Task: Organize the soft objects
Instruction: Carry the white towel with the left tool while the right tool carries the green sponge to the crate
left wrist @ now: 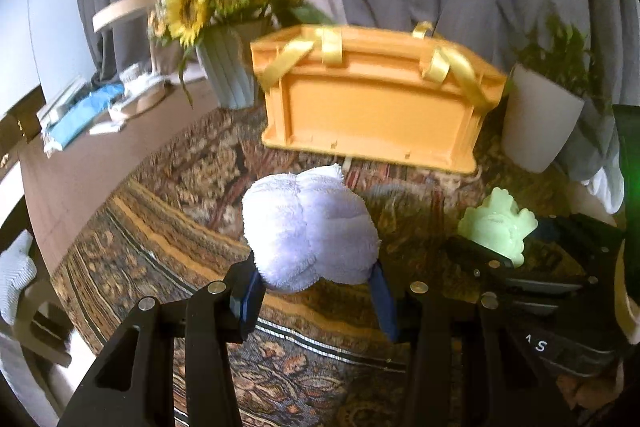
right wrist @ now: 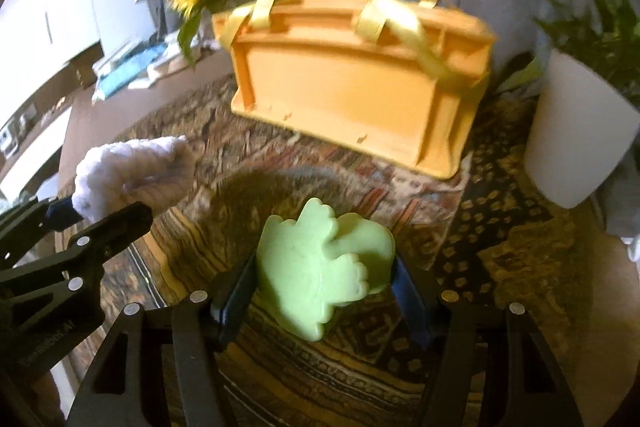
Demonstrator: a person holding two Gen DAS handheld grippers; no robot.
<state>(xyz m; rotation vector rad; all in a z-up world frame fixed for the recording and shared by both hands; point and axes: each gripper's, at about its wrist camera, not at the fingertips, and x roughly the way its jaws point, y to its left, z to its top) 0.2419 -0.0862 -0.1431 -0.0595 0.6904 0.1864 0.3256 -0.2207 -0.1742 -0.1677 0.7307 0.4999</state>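
Note:
My left gripper (left wrist: 316,291) is shut on a white fluffy plush (left wrist: 308,227) and holds it above the patterned cloth. It also shows in the right wrist view (right wrist: 132,171) at the left. My right gripper (right wrist: 320,287) is shut on a pale green squishy toy (right wrist: 320,271), which shows in the left wrist view (left wrist: 500,227) at the right. An orange plastic bin (left wrist: 372,103) with yellow ribbon handles stands beyond both grippers; it shows in the right wrist view too (right wrist: 352,87).
A patterned cloth (left wrist: 180,195) covers a brown table. A sunflower bouquet in a grey vase (left wrist: 228,75) stands left of the bin. A white pot with a green plant (left wrist: 536,119) stands to its right. Grey curtains hang behind.

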